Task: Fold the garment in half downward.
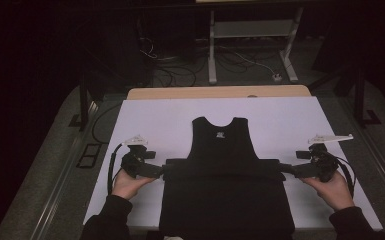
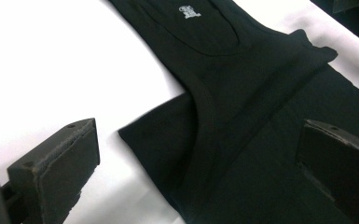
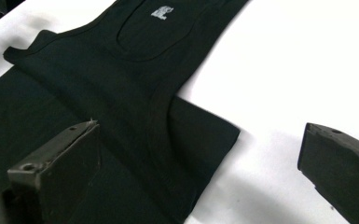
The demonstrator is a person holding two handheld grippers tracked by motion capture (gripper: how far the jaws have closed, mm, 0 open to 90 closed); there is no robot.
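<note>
A black tank top (image 1: 223,150) lies flat on the white table cover (image 1: 155,115), neck at the far side with a small white label showing. Its narrower upper part rests on a wider layer of cloth. My left gripper (image 1: 160,170) sits at the left corner of that wider layer, jaws open; in the left gripper view my left gripper (image 2: 198,140) has the corner of the tank top (image 2: 242,93) between its jaws, untouched. My right gripper (image 1: 287,171) mirrors it at the right corner, and in the right gripper view my right gripper (image 3: 200,140) stands open over the tank top (image 3: 121,79).
A wooden table edge (image 1: 220,92) shows past the white cover. Beyond it, on the dark floor, stand a white metal frame (image 1: 252,30) and loose cables (image 1: 175,75). Bare white cover lies to the left and right of the garment.
</note>
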